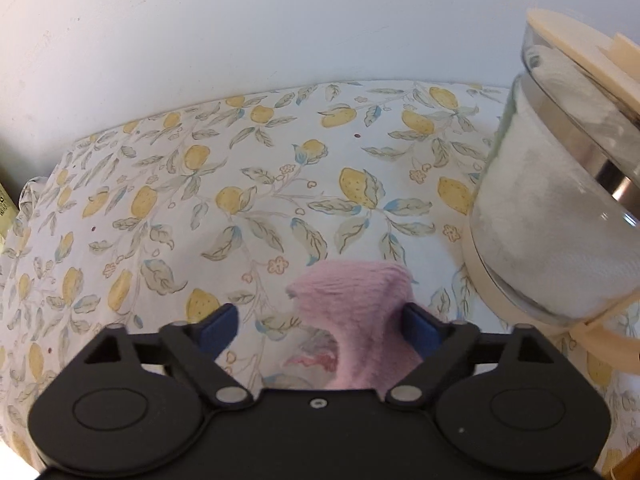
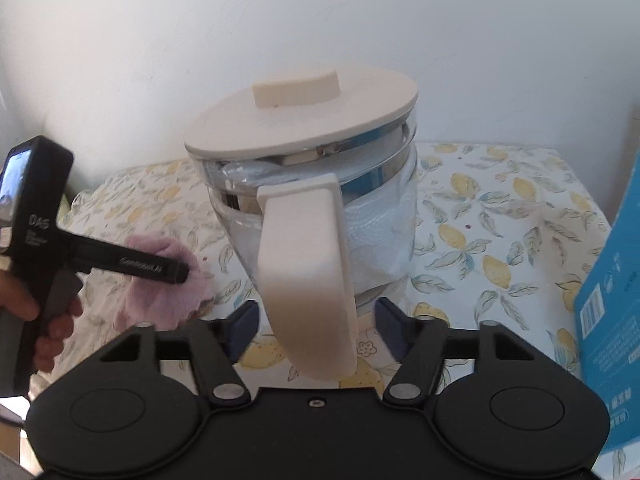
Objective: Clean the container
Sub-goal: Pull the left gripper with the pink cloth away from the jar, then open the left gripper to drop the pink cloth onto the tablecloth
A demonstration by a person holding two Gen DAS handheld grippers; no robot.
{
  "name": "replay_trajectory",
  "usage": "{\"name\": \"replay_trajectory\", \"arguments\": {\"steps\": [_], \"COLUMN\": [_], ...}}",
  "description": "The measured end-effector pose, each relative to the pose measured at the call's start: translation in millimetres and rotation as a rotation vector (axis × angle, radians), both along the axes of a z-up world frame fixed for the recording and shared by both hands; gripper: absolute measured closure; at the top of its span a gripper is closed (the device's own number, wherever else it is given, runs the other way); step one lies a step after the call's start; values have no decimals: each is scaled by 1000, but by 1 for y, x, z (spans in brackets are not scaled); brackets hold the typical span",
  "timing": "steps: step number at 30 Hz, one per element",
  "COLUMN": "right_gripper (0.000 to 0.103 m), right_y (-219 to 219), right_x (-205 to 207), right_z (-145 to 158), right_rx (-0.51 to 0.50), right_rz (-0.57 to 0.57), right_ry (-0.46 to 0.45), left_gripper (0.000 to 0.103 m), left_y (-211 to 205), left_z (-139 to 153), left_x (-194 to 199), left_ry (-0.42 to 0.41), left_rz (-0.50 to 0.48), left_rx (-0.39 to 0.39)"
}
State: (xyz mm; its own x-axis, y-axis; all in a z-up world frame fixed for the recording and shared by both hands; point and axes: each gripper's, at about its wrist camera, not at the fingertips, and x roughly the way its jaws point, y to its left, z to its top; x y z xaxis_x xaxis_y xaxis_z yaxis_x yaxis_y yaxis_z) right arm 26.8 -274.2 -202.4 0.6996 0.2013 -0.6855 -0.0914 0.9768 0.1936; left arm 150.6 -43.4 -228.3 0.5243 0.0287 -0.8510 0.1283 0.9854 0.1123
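- The glass container (image 2: pixel 320 208) stands upright on the lemon-print surface (image 1: pixel 280 184), near the white wall (image 2: pixel 320 20).
- Its cream lid (image 2: pixel 304 120) sits on top, and something white fills the inside; it may be crumpled paper, though the glass blurs it.
- The cream handle (image 2: pixel 308 280) of the container points toward the right wrist camera and hangs between the fingers of the right tool (image 2: pixel 316 328).
- The right tool's jaws stand apart, with a gap on each side of the handle, so neither pad presses on it.
- The left tool (image 1: pixel 320 324) has its jaws spread wide.
- A pink cloth (image 1: pixel 356 304) lies on the surface between them, its edge touching the right-hand pad only.
- In the right wrist view, a hand (image 2: pixel 36 312) grips the left tool's black body at the left of the container, with the cloth beneath its tip.
- A blue box (image 2: pixel 612 312) stands at the right edge of the surface.
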Motion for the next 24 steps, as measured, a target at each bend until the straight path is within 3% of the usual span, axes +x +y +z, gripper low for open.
{"name": "replay_trajectory", "arguments": {"steps": [6, 9, 17, 21, 24], "right_gripper": [19, 6, 0, 0, 0], "right_y": [6, 4, -7, -16, -20], "right_x": [-11, -15, -26, -32, -41], "right_z": [7, 12, 29, 40, 50], "right_rx": [6, 25, 2, -22, -40], "right_rz": [-49, -60, -60, -99, -93], "right_ry": [-24, -19, -13, 76, 71], "left_gripper": [1, 0, 0, 0, 0], "left_y": [3, 5, 2, -3, -7], "left_z": [14, 20, 50, 67, 81], "left_x": [-17, -25, -65, -88, -106], "left_ry": [41, 67, 96, 137, 132], "left_rz": [15, 56, 154, 218, 246], "left_rx": [-25, -28, 6, -24, -5]}}
